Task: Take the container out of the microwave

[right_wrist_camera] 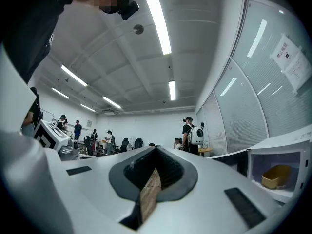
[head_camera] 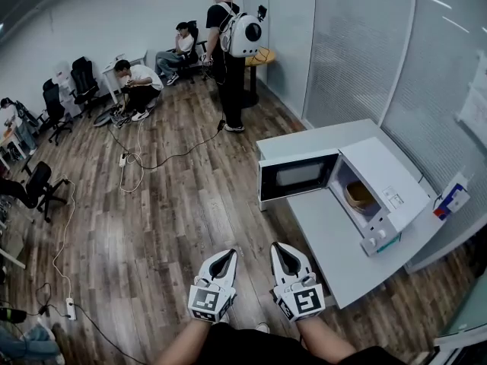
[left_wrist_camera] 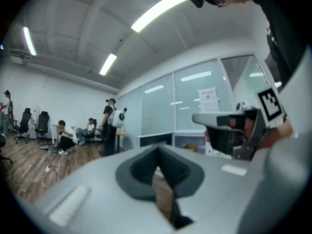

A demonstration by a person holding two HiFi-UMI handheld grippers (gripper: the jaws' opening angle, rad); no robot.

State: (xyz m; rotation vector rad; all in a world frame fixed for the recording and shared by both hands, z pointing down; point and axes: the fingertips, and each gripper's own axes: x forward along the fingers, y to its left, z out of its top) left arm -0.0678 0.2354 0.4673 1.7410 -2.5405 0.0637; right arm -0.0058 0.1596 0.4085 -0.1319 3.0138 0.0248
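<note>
The white microwave (head_camera: 389,196) stands on a white table (head_camera: 335,242) with its door (head_camera: 297,175) swung open to the left. A tan container (head_camera: 358,195) sits inside the cavity; it also shows as the container (right_wrist_camera: 276,176) at the right gripper view's right edge and, small, as the container (left_wrist_camera: 191,148) in the left gripper view. My left gripper (head_camera: 226,255) and right gripper (head_camera: 280,246) hang side by side over the wood floor, short of the table's near end. Both are shut with nothing between their jaws. Neither touches the microwave.
A person with a white backpack (head_camera: 228,52) stands at the back, and seated people (head_camera: 137,82) are near office chairs (head_camera: 80,82). Cables (head_camera: 141,158) and a power strip (head_camera: 70,308) lie on the floor. Glass partitions (head_camera: 365,44) run behind the table. A small box (head_camera: 450,198) sits right of the microwave.
</note>
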